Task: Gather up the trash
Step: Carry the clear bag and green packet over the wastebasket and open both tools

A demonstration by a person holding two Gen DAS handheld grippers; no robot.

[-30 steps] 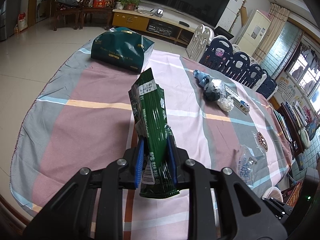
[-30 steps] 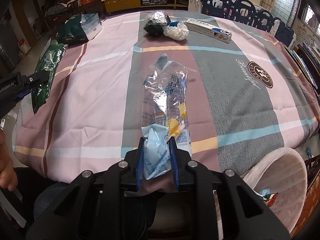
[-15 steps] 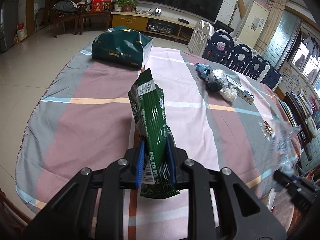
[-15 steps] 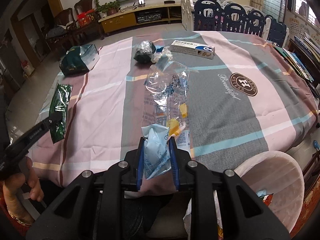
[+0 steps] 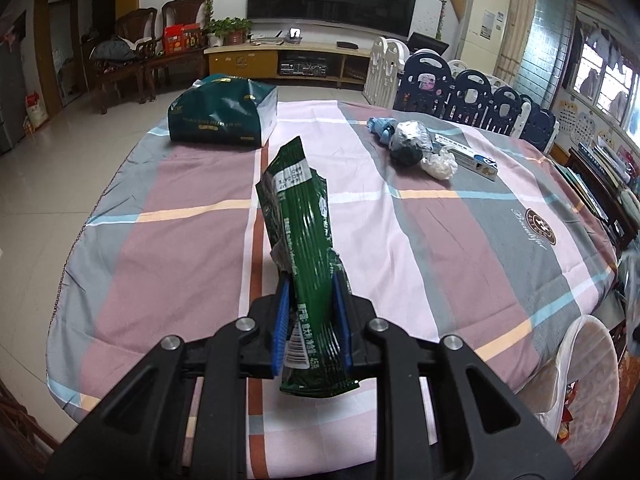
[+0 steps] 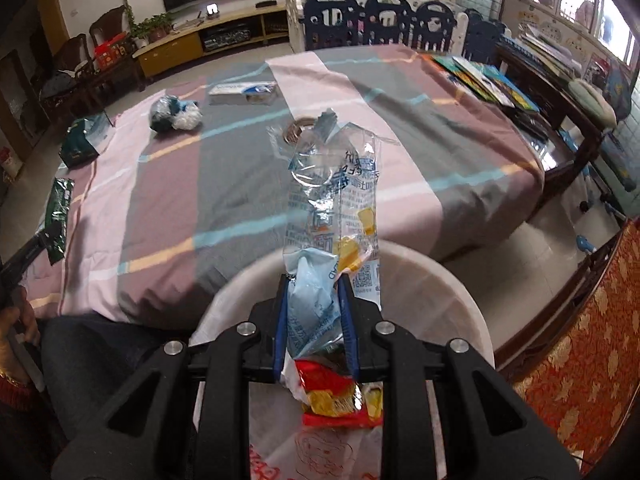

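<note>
Left gripper (image 5: 311, 312) pinching green wrapper (image 5: 304, 256) above table (image 5: 460, 248), right gripper (image 6: 316, 312) pinching clear wrapper (image 6: 332, 204) over white bin (image 6: 452, 292)

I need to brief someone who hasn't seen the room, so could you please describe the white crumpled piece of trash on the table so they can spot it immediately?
On the table's checked cloth, look to the far right cluster beside the long toothpaste box. The white crumpled wad lies nearest you there, touching the dark foil-topped ball; it alone is plain white.

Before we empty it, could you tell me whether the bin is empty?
Not empty: the bin already holds a red and yellow wrapper on its white liner.
</note>
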